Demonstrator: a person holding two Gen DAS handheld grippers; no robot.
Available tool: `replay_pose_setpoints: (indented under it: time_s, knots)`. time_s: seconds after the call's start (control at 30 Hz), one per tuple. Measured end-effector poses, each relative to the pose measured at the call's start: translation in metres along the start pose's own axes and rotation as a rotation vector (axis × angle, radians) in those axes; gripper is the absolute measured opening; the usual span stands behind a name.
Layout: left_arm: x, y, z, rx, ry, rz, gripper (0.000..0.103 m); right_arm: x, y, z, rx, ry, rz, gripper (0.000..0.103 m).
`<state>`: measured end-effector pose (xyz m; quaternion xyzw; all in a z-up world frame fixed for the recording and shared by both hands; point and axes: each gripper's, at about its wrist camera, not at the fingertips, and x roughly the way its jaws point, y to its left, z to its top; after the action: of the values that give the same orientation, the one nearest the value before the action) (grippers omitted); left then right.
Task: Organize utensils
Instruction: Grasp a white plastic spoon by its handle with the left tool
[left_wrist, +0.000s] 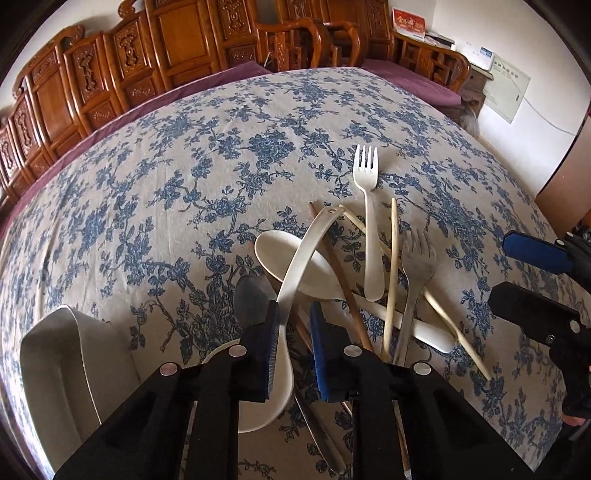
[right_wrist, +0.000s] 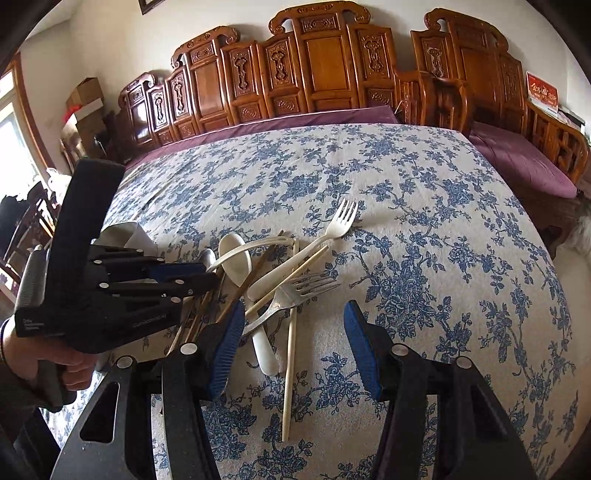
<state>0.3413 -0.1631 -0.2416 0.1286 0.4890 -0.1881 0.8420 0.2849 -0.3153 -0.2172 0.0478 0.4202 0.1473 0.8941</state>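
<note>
Covering nearly everything in both views, the blue-flowered tablecloth (left_wrist: 155, 192) lies over a table backed by carved wooden furniture (right_wrist: 325, 66) with purple cushions (right_wrist: 517, 162). A white container (left_wrist: 55, 354) sits on the cloth at the left of the left wrist view, just beside the pile of utensils.

The left gripper (left_wrist: 293, 345) points steeply down into the near end of that pile, its blue pads close together with the curved handle of a white spoon (left_wrist: 306, 254) running up between them; the left pad lies against the handle, but whether both pads press on it I cannot tell. The right gripper (right_wrist: 293, 350) hangs over the cloth with its fingers well apart and nothing between them, a pale chopstick (right_wrist: 290, 369) lying on the cloth below the gap.

In the heap, a white plastic fork (left_wrist: 367, 206) lies farthest out, tines pointing away. A metal fork (left_wrist: 415, 273) crosses the chopsticks beside it, and a metal spoon (left_wrist: 251, 295) sits just left of the left gripper's pad
</note>
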Motion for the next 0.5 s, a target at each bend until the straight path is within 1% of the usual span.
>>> replay_pose_setpoints:
  time_s: [0.2, 0.3, 0.43, 0.47, 0.5]
  knots:
    - [0.003, -0.002, 0.008, 0.013, -0.009, 0.023, 0.016, 0.001, -0.001, -0.004, -0.001, 0.009, -0.011, 0.058]
    - [0.009, 0.0, 0.01, 0.018, 0.0, 0.046, 0.016, 0.001, -0.003, -0.004, 0.003, 0.008, -0.01, 0.058]
    - [0.014, 0.002, 0.012, 0.025, 0.003, 0.053, 0.016, 0.001, -0.002, -0.003, -0.004, 0.013, -0.007, 0.058]
    - [0.013, 0.002, 0.012, 0.026, 0.004, 0.051, 0.016, 0.001, -0.001, -0.003, -0.005, 0.013, -0.006, 0.058]
    - [0.011, 0.001, 0.012, 0.03, 0.0, 0.05, 0.011, 0.002, -0.001, -0.003, -0.004, 0.014, -0.004, 0.058]
